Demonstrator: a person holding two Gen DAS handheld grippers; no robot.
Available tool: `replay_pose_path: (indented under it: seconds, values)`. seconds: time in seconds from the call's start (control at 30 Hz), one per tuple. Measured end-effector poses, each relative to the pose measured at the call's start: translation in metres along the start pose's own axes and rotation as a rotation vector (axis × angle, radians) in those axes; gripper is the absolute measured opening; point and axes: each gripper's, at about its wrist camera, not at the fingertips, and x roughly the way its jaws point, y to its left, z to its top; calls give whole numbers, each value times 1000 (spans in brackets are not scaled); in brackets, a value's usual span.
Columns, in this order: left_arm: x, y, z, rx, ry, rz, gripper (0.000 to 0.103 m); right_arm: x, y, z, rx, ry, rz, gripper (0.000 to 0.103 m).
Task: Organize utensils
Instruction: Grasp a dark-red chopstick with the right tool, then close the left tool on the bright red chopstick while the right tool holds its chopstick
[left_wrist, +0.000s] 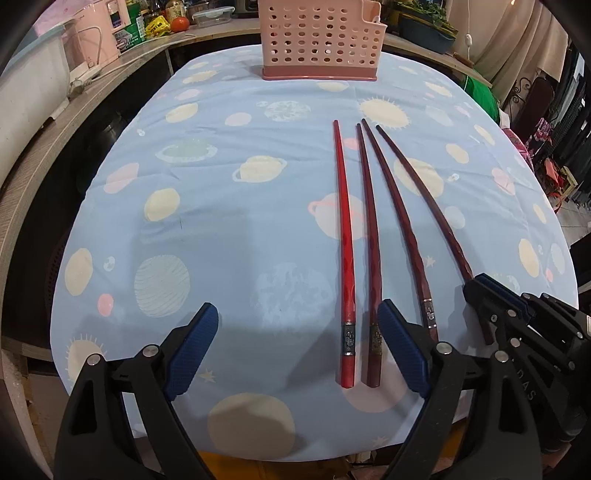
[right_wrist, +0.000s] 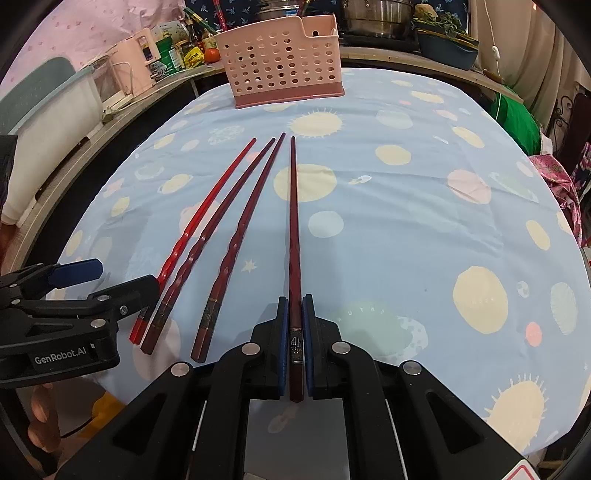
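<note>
None of the four chopsticks is in the pink basket yet: the right gripper clenches the rightmost chopstick, the left gripper gapes over two others.

left claw wide open & angled down, right claw clamped tight, alongside
</note>
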Motion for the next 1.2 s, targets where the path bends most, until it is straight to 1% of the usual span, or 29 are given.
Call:
replay_pose_path:
  seconds: [0.13, 0.2, 0.33, 0.43, 0.53, 0.57, 0.6, 0.63, 0.67, 0.7, 0.73, 0.77, 0.8, 1.13, 1.2]
  values:
    - [5, 3, 0, -13, 22, -9, 80, 0, -1, 1, 9, -2, 4, 7]
    - [8, 5, -1, -18, 34, -16, 74, 0, -1, 1, 12, -2, 5, 7]
    - [9, 4, -3, -14, 37, -16, 74, 0, -1, 1, 10, -1, 5, 7]
    - [8, 3, -5, -5, 32, -7, 71, 0, -1, 1, 5, 0, 4, 7]
    - [6, 1, -7, 3, 25, 2, 62, 1, -2, 1, 3, 4, 9, 7]
    - [5, 0, -8, 6, 23, 5, 58, 1, -3, 1, 4, 5, 10, 7]
    - [4, -1, -8, 11, 19, 5, 52, 1, -3, 2, 3, 7, 10, 7]
    - [3, -2, -9, 14, 16, 6, 48, 1, -2, 2, 1, 9, 9, 7]
    - [2, -3, -9, 20, 12, 4, 41, 1, -2, 2, -2, 11, 8, 7]
    - [1, -5, -10, 28, 9, 1, 31, 1, -2, 3, -4, 14, 8, 7]
    - [0, -6, -11, 34, 6, -2, 25, 1, -1, 3, -5, 15, 7, 7]
    - [0, -7, -11, 40, 5, -5, 15, 1, -1, 3, -7, 17, 5, 7]
    - [0, -8, -11, 46, 5, -8, 9, 2, 0, 3, -10, 18, 1, 7]
    - [1, -13, -10, 64, 6, -51, 7, 3, 6, 4, -29, 9, -34, 7]
    - [1, -13, -9, 66, 11, -57, 7, 3, 5, 4, -18, 11, -28, 6]
